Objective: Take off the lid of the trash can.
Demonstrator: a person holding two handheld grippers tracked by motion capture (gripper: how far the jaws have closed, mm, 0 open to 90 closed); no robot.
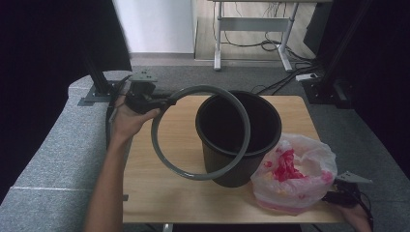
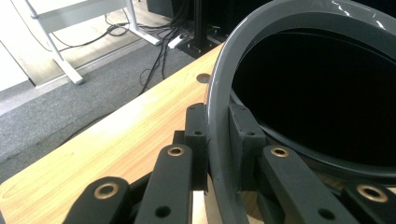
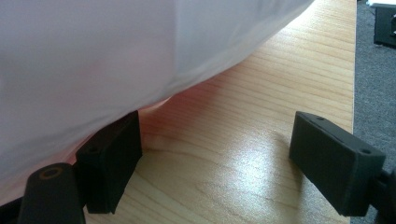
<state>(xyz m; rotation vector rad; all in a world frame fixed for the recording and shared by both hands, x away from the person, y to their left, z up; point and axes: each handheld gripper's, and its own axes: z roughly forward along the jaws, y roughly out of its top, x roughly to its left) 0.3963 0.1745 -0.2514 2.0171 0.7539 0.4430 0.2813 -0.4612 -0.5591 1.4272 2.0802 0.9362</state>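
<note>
The inside of the black bin (image 1: 238,137) is so dark that nothing in it can be made out. The grey ring (image 1: 200,131) covers part of the bin's front wall in the high view. The right gripper (image 1: 344,197) is mostly hidden behind the plastic bag (image 1: 295,173), and the right hand (image 1: 358,216) is cut off at the bottom corner. In the right gripper view the bag is a pale blur that hides the top of one jaw.

The bin stands near the middle of the wooden table (image 1: 159,193). The bag sits just beside it, close to the table's right and near edges. There is bare wood on the left and at the front.

The left hand (image 1: 126,118) reaches in over the table's left edge, arm stretched forward. The left gripper (image 2: 218,154) pinches the ring's rim tight between its jaws. The ring is tilted, its far side over the bin's mouth and its near side low in front of the bin. The right gripper's jaws stand wide apart, low over the wood, one against the bag.
</note>
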